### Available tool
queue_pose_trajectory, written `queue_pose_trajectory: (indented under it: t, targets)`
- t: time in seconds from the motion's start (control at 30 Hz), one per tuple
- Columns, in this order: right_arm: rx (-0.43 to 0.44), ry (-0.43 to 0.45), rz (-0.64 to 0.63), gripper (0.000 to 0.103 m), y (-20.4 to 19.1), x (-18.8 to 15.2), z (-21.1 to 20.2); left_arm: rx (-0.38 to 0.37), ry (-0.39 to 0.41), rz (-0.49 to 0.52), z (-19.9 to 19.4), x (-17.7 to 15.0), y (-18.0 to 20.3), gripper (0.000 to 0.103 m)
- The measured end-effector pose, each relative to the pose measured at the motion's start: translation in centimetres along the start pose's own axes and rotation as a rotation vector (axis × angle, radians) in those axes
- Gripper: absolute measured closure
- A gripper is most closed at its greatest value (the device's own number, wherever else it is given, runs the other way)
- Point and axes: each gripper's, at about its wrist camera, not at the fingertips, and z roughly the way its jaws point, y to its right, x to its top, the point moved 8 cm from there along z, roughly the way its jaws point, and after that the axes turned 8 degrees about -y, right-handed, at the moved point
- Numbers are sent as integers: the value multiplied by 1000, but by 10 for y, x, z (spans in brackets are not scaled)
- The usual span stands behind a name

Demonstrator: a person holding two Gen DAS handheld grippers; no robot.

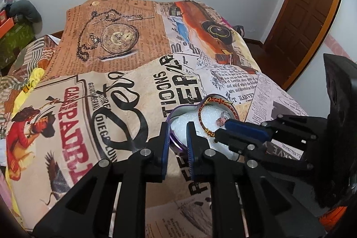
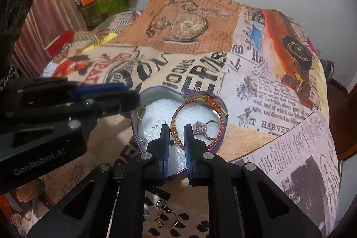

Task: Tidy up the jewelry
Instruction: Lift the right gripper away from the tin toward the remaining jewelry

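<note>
A purple heart-shaped tin [image 2: 142,94] with white padding sits on the printed cloth; it also shows in the left wrist view [image 1: 176,144]. Inside lie a red and gold braided bracelet [image 2: 221,126], a silver ring with a pink stone [image 2: 200,127] and small earrings [image 2: 141,114]. My right gripper [image 2: 176,128] is open over the tin, its fingers either side of the bracelet's gold clasp. My left gripper [image 1: 177,126] is open with its fingers astride the tin's left rim. In the left wrist view the bracelet [image 1: 202,108] and the ring [image 1: 221,121] show beside the right gripper's fingers [image 1: 243,128].
A gold ring [image 2: 167,219] and a small silver ring [image 2: 160,204] lie on the cloth near the tin, under my right gripper. The printed cloth [image 1: 125,73] covers the whole surface. Boxes and clutter [image 2: 100,1] stand at the far left. A wooden door [image 1: 305,3] is at right.
</note>
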Motion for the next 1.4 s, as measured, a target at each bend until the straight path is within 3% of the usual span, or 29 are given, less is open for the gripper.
queue_pose_trajectory:
  t: [0.17,0.27,0.87,1.07,1.4]
  targets:
    - [-25,15,-5,82,0,1,-10,6,13,-5,-16,-3,-2,87]
    - [-41,29,-4,77,0,0,-18,22,29,-1,-28,-6,-2,78]
    - [-90,79,70,76,14,-36,-92,13,1,58,-62,-56,34,75]
    - [-87,46,103,76,20,-56,-93,19,-17,75,-61,-71,41,75]
    - [-28,-73,145,75,21,-93,-58,14,-74,68,-50,-108,29,75]
